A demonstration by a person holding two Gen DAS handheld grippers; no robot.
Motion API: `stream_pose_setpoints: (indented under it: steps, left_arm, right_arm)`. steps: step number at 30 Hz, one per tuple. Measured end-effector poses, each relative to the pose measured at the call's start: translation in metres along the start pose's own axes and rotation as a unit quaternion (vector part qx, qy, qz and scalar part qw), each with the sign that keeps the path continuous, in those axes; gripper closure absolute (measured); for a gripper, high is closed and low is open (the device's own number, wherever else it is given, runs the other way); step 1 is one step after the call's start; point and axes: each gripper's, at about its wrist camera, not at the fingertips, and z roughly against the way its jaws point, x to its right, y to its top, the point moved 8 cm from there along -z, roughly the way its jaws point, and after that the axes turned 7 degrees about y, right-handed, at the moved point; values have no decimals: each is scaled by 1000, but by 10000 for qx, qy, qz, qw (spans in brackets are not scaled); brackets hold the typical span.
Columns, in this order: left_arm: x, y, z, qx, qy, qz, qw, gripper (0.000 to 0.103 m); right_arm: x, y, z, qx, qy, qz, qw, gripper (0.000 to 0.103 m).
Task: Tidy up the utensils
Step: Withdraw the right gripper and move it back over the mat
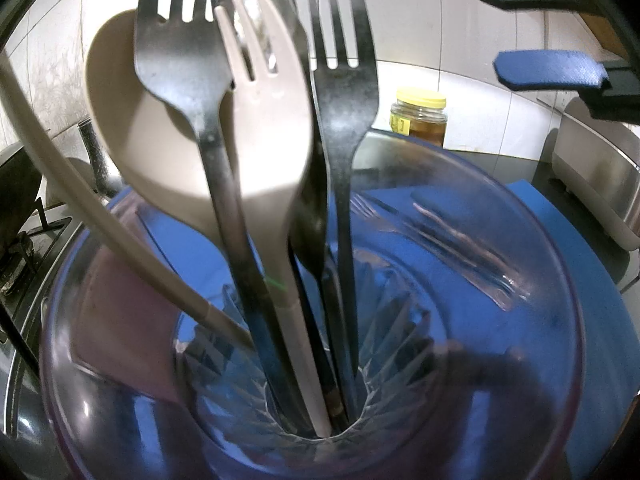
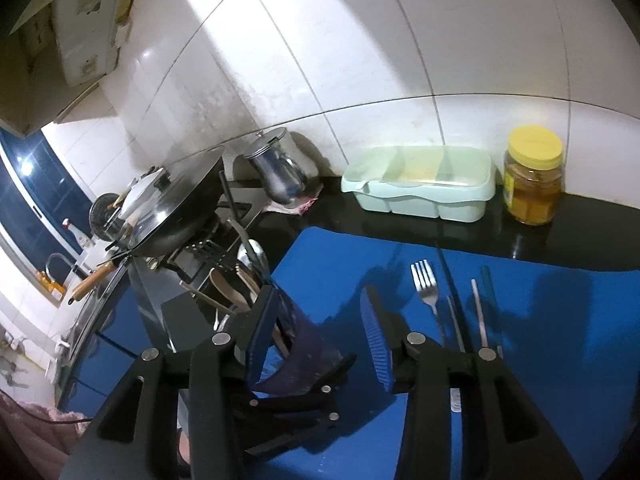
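Note:
A clear, purple-tinted cup (image 1: 520, 320) fills the left wrist view. In it stand two black forks (image 1: 344, 92), a beige fork (image 1: 272, 120), a beige spoon (image 1: 120, 120) and a beige chopstick (image 1: 100, 220). In the right wrist view the left gripper (image 2: 304, 376) is shut on this cup (image 2: 296, 356). My right gripper (image 2: 318, 292) hangs open just above the cup, with nothing between its blue pads (image 2: 374, 340); its fingers (image 1: 548, 74) show at the upper right of the left view. On the blue mat (image 2: 560, 340) lie a silver fork (image 2: 426, 284), black chopsticks (image 2: 452, 300) and a silver stick (image 2: 478, 312).
A wok (image 2: 172, 216) sits on the stove at the left, with a metal pitcher (image 2: 280, 176) behind it. A pale green lidded box (image 2: 416, 184) and a yellow-lidded jar (image 2: 532, 176) stand against the tiled wall. A metal container (image 1: 596, 176) stands at the mat's right.

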Motion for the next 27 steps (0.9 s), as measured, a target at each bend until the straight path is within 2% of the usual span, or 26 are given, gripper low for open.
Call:
stream_pose_setpoints:
  steps: [14, 27]
  left_arm:
    - [0, 0, 0, 1, 4, -1, 10000, 24]
    - [0, 0, 1, 0, 3, -1, 10000, 24]
  right_arm:
    - [43, -10, 21, 139, -385, -499, 9979, 57]
    - [93, -37, 22, -54, -813, -1103, 9906, 57]
